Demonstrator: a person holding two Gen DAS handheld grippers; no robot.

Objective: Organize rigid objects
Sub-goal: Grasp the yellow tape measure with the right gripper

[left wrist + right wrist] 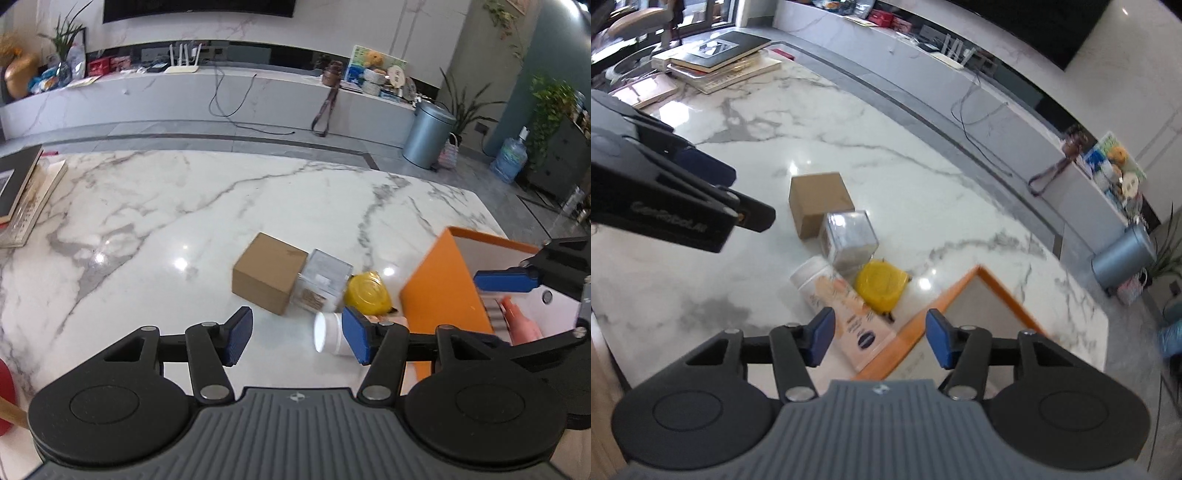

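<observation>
Both grippers gape wide, holding nothing. Ahead of the left gripper (297, 338) lies a white tube (328, 332); the right gripper (881, 338) hovers over the orange box (964, 291) rim.

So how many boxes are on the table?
3: a brown cardboard box, a clear plastic box touching it, and a big orange box at the table's near right. More could be hidden inside the orange one.
</observation>
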